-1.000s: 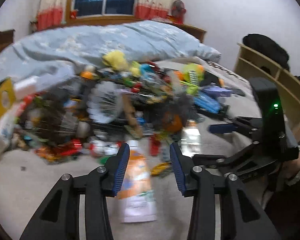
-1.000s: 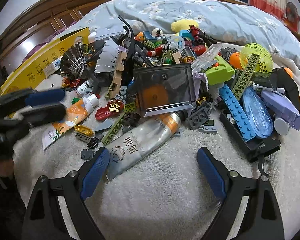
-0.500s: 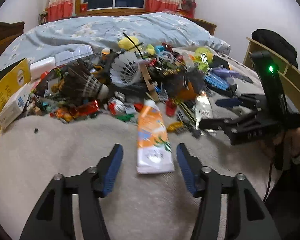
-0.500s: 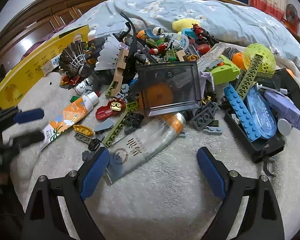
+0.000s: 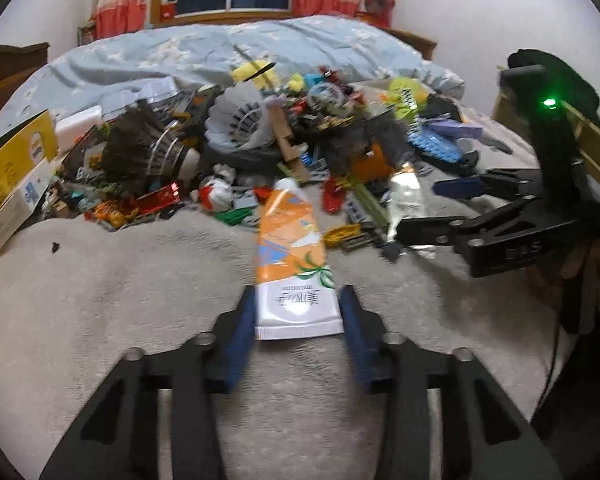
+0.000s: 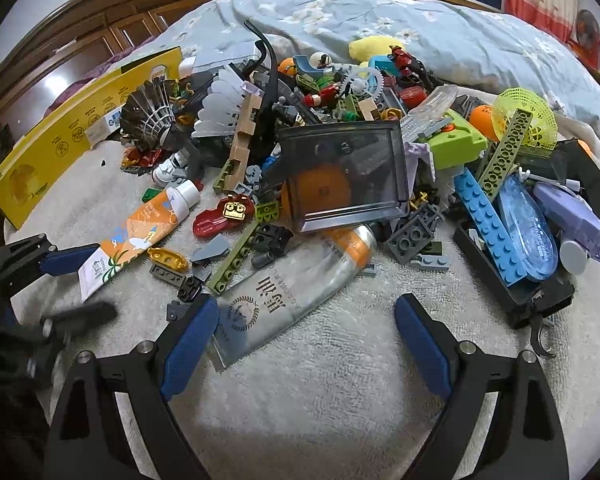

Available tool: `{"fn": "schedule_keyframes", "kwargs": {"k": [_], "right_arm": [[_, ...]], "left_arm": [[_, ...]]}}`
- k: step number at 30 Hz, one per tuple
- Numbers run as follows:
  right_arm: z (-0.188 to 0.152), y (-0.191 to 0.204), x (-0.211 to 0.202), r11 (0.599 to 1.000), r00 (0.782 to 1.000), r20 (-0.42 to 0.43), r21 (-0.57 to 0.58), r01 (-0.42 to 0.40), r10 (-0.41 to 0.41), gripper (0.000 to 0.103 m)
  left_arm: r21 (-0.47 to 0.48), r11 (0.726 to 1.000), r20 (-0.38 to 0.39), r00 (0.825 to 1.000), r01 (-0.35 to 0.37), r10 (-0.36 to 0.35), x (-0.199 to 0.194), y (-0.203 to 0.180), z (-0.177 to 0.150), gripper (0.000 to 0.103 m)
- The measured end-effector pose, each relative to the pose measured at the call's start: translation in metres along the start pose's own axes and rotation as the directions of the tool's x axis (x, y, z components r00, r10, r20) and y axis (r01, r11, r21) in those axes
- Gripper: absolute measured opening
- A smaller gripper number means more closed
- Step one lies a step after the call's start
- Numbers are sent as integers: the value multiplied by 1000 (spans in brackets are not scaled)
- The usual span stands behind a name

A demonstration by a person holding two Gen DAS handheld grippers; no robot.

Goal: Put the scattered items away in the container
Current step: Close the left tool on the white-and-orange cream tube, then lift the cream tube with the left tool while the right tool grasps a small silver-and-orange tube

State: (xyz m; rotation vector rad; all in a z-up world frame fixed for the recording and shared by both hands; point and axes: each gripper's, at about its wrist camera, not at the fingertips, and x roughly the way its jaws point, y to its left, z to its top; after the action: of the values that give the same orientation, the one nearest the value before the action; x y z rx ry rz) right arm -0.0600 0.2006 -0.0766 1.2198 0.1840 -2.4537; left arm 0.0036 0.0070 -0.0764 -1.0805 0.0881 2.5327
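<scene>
Left wrist view puts the orange-and-white tube straight between my left gripper pads: its flat crimped white end lies in the gap, soft glossy plastic with printed lettering, the orange body and white cap reaching away from me toward the pile. My left jaws have just been closing, and the blue ribbed pads now stand right at the tube's two edges; the picture is too blurred to tell whether they press on it. A second ago the tube's end lay farther ahead of my pads, and half a second ago the gap was plainly wider than the tube.

Beyond the tube's cap sits a heap of hard plastic bricks, a white feather shuttlecock and a dark one, all on nubbly grey-beige towel cloth. A yellow cardboard box lies far to the left of my jaws.

My right gripper stands wide open and empty, unchanged from before. A crumpled silver tube, metallic with an orange band, lies just ahead, its flat end near the left pad. Past it leans a smoky translucent box, and right of it a long blue studded plate.
</scene>
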Motion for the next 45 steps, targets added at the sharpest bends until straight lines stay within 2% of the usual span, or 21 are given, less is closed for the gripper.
{"fn": "schedule_keyframes", "kwargs": {"k": [6, 8, 10, 11, 13, 16, 17, 18, 20, 21, 22, 23, 24, 29, 30, 33, 35, 38, 40, 41, 45], "right_arm": [[0, 0, -1, 1000, 1000, 1, 1, 0, 0, 91], [-1, 0, -1, 1000, 1000, 8, 6, -2, 2, 91], [0, -1, -3, 1000, 1000, 26, 27, -15, 15, 91], [0, -2, -4, 999, 999, 35, 40, -27, 26, 91], [1, -8, -7, 989, 993, 69, 104, -106, 100, 91], [2, -15, -6, 967, 981, 108, 180, -180, 162, 90], [2, -16, -4, 962, 978, 117, 197, -191, 170, 87], [3, -15, -2, 962, 980, 120, 202, -182, 160, 79], [5, -9, 2, 973, 987, 117, 186, -134, 113, 71], [6, -5, 3, 979, 989, 114, 171, -107, 88, 63], [7, -2, 3, 983, 992, 113, 163, -83, 65, 51], [9, -4, 3, 984, 992, 114, 162, -73, 55, 46], [9, -4, 2, 983, 991, 123, 169, -69, 49, 30], [8, -10, 0, 975, 987, 139, 195, -104, 77, 20], [8, -10, -3, 974, 986, 144, 194, -114, 87, 13], [12, -3, -17, 981, 984, 157, 161, -112, 86, 7], [14, 1, -31, 981, 977, 183, 134, -139, 113, 5], [14, -4, -50, 946, 937, 243, 145, -289, 249, 5], [13, -12, -59, 877, 872, 297, 170, -450, 390, 5], [13, -12, -62, 854, 850, 313, 176, -491, 424, 5], [12, -17, -75, 732, 729, 376, 169, -660, 571, 5]], "left_arm": [[42, 999, 22, 1000, -22, 21, -8, 0, 1, 38], [71, 995, 60, 996, -63, 59, -16, 3, 1, 38], [137, 982, 130, 985, -133, 116, -31, 5, -1, 38], [163, 975, 160, 979, -152, 126, -38, 6, -2, 38], [192, 966, 201, 971, -171, 132, -52, 11, -7, 38], [163, 969, 220, 965, -184, 146, -67, 27, -15, 38], [153, 972, 220, 965, -180, 144, -70, 31, -17, 38], [143, 974, 219, 966, -174, 141, -74, 37, -21, 38], [137, 973, 217, 964, -185, 153, -78, 44, -28, 38], [135, 973, 212, 965, -188, 157, -79, 46, -31, 38], [132, 973, 205, 966, -188, 159, -80, 49, -34, 38], [128, 974, 201, 966, -189, 161, -81, 51, -37, 38], [123, 974, 197, 967, -190, 164, -82, 54, -40, 38], [97, 977, 196, 966, -190, 169, -89, 58, -44, 38], [94, 977, 205, 964, -191, 168, -91, 58, -43, 38], [104, 978, 220, 963, -181, 154, -96, 52, -39, 38], [118, 978, 226, 963, -175, 145, -96, 46, -37, 38], [138, 976, 231, 963, -169, 135, -96, 37, -34, 38], [150, 974, 239, 962, -169, 130, -97, 30, -32, 38], [152, 974, 242, 962, -169, 129, -98, 29, -32, 38], [150, 974, 247, 960, -171, 130, -98, 28, -30, 38]]}}
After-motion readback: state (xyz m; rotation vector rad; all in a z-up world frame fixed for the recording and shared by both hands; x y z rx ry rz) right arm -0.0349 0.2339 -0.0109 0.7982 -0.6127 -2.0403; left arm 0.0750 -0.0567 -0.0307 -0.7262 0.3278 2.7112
